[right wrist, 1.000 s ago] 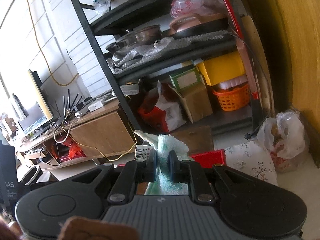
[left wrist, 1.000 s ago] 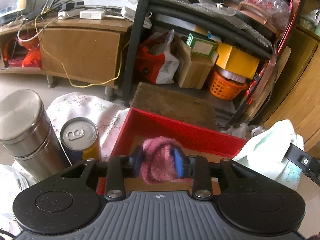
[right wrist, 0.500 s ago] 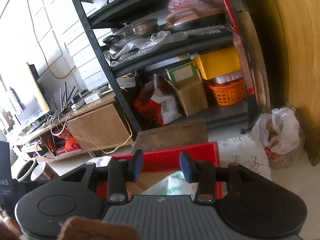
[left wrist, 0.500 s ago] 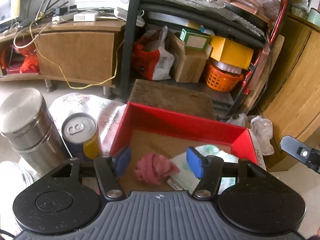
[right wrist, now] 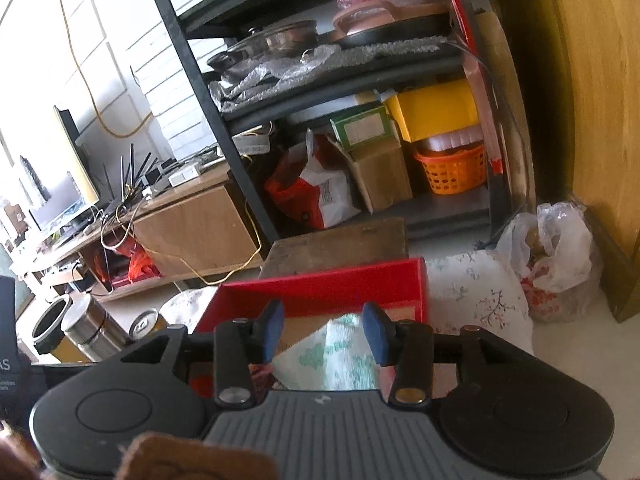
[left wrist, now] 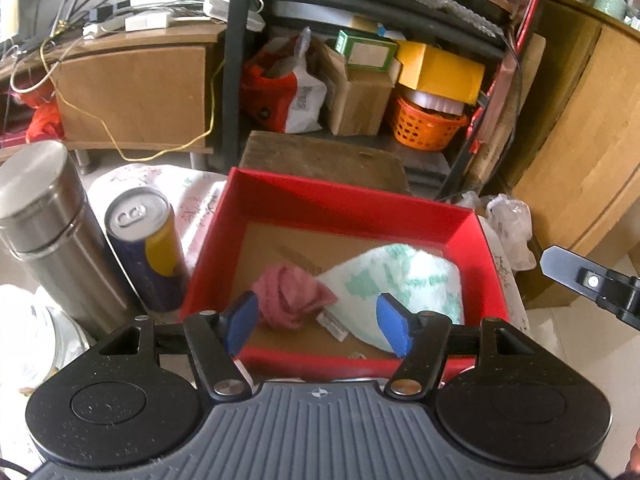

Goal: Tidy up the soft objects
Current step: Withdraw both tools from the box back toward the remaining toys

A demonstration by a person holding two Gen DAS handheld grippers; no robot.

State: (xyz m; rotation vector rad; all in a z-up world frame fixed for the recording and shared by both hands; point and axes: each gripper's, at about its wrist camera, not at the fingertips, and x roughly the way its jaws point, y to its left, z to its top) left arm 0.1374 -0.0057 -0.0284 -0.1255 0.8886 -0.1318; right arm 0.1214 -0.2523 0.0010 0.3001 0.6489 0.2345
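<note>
The pink knitted cloth (left wrist: 290, 294) lies bunched on the brown cardboard floor of the red box (left wrist: 352, 204), just ahead of the left gripper (left wrist: 318, 322) and nearer its left-hand blue pad than its right. Touching it on the right is the white towel with green patches (left wrist: 404, 284), which spreads toward the box's right wall; its near edge passes behind the right-hand pad, and a small white label pokes out where the two cloths meet.

The left gripper's jaws have just been opening and now stand wide apart with nothing pressed between them; the pink cloth sits free in the box beyond the pads. The right gripper (right wrist: 324, 332) hovers over the same box from the other side. Its jaws have also just been opening, and its blue pads stand clear of the towel (right wrist: 340, 354), which lies below the gap between them, untouched. A finger of the right gripper shows at the right edge of the left wrist view.

Left of the left gripper, outside the box, a blue and yellow drink can (left wrist: 146, 248) stands upright beside a steel flask (left wrist: 48, 232), both on a floral-cloth surface (left wrist: 192, 196). Beyond the box are a worn wooden board (left wrist: 324, 160), a dark metal shelf rack (left wrist: 236, 64) holding an orange basket (left wrist: 430, 126), and a low wooden cabinet (left wrist: 132, 92). A plastic bag (right wrist: 560, 252) sits on the floor to the right gripper's right.
</note>
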